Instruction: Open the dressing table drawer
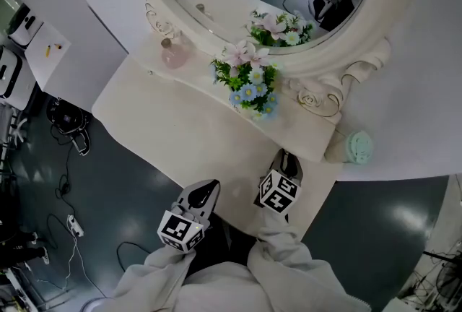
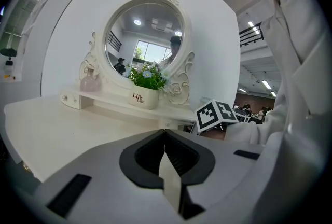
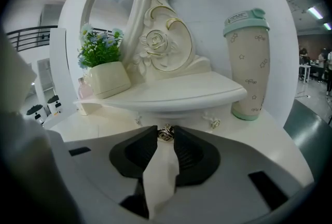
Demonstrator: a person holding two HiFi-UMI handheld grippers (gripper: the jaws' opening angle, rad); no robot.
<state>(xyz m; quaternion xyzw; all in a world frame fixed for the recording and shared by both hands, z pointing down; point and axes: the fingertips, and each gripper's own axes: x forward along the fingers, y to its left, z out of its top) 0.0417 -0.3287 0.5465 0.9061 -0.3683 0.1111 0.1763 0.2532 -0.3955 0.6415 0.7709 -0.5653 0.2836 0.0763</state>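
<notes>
Gripping the rose drawer knob (image 3: 166, 134) beneath the mirror shelf (image 3: 171, 94) at the bench's back edge, your right gripper's (image 1: 287, 157) jaws clamp it, ready to pull; your left gripper's (image 2: 165, 137) jaws sit together, empty.

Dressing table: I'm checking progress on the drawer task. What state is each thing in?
Right gripper, shut on the drawer knob.
Drawer, closed.
Left gripper, shut, empty.
Lidded cup, upright, lid on.
Flower pot, upright.
</notes>
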